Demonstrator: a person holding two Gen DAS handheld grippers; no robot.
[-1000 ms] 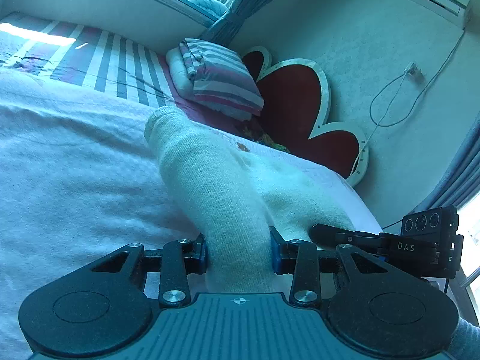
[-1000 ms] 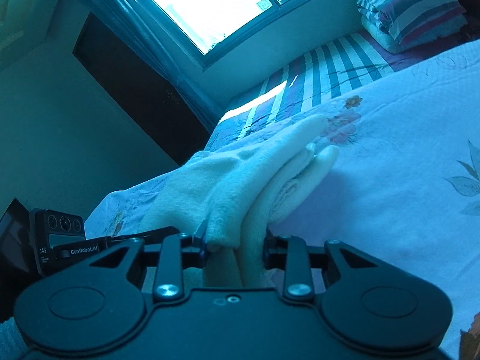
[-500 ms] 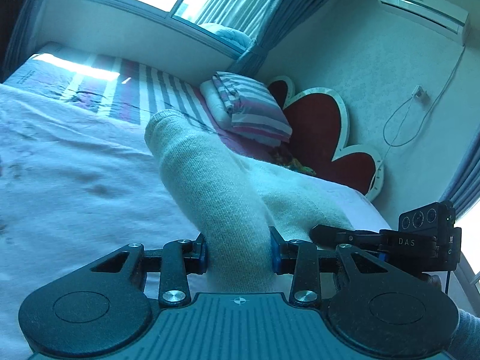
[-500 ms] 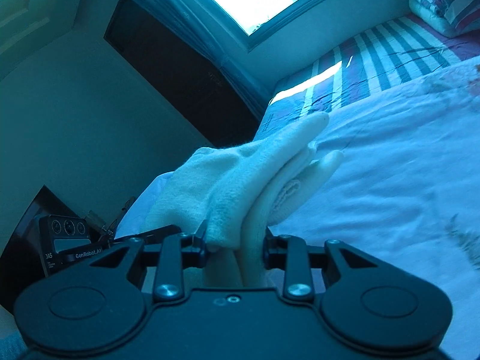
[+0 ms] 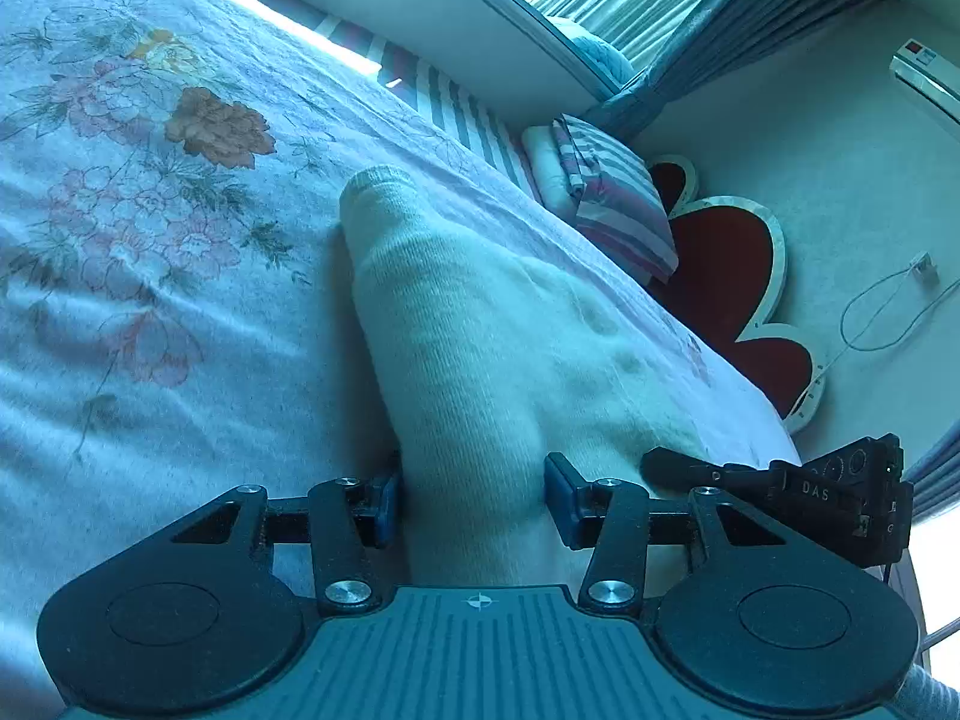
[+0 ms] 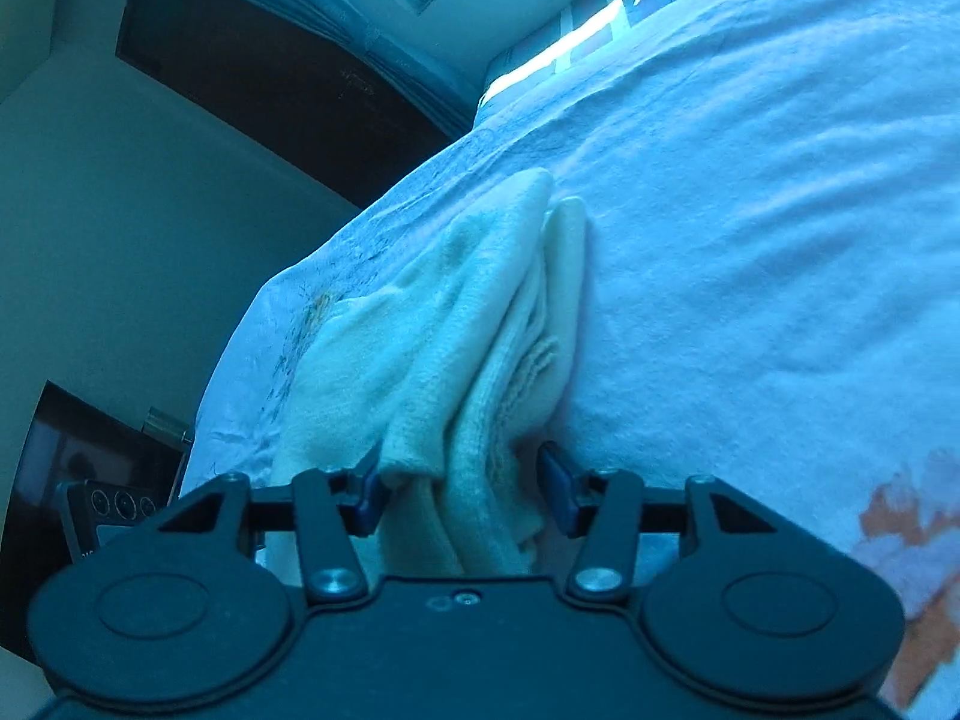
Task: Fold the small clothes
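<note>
A small cream knitted garment point(image 5: 480, 336) lies on the bed, folded into a thick bundle. My left gripper point(image 5: 471, 501) has its jaws partly apart around one end of it, with small gaps beside the cloth. My right gripper point(image 6: 459, 495) holds its jaws partly apart around the other end of the garment point(image 6: 480, 324), where several folded layers show. The right gripper's body point(image 5: 840, 498) shows at the right of the left wrist view.
The bed has a pale floral blanket point(image 5: 138, 210) over a striped sheet point(image 5: 456, 114). A striped pillow point(image 5: 606, 204) and a red heart-shaped cushion point(image 5: 726, 276) lie at the head. A dark cabinet point(image 6: 66, 468) stands beside the bed.
Both grippers have lowered the garment onto the blanket and tilted downward. Both pairs of jaws have widened, easing off the cloth.
</note>
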